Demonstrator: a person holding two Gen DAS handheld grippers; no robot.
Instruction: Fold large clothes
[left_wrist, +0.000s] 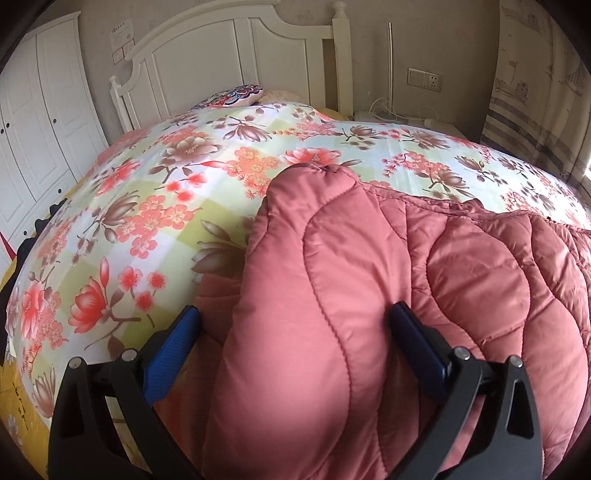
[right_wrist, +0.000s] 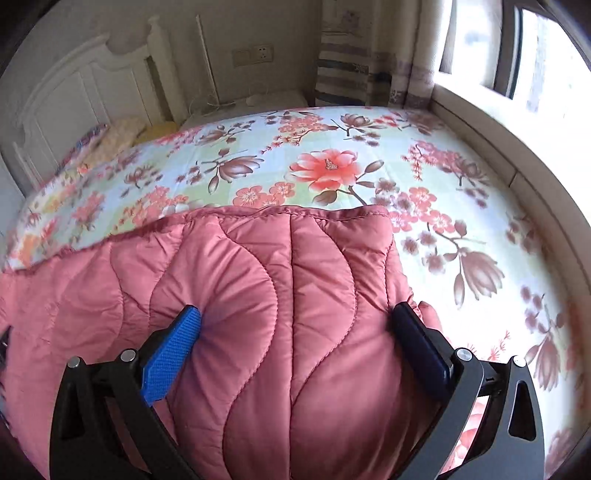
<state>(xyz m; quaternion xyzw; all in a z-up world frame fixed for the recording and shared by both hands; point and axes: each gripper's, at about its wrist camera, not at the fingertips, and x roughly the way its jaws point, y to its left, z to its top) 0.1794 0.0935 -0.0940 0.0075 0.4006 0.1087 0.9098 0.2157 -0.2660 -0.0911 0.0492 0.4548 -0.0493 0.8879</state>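
A large pink quilted padded garment (left_wrist: 424, 280) lies on a bed with a floral sheet (left_wrist: 147, 206). In the left wrist view my left gripper (left_wrist: 295, 325) has its blue fingers (left_wrist: 173, 350) wide apart around the garment's puffy left end, which bulges between them. In the right wrist view my right gripper (right_wrist: 295, 325) stands the same way around the garment's (right_wrist: 258, 295) right end, its fingers (right_wrist: 173, 350) pressing into the padding on both sides. The garment's far hem runs straight across the sheet (right_wrist: 461, 206).
A white headboard (left_wrist: 236, 62) stands at the far end, with pillows (left_wrist: 236, 96) below it. A white wardrobe (left_wrist: 44, 122) is at the left. A nightstand with cables (left_wrist: 391, 114), a curtain (right_wrist: 354, 66) and a window ledge (right_wrist: 517, 155) lie to the right.
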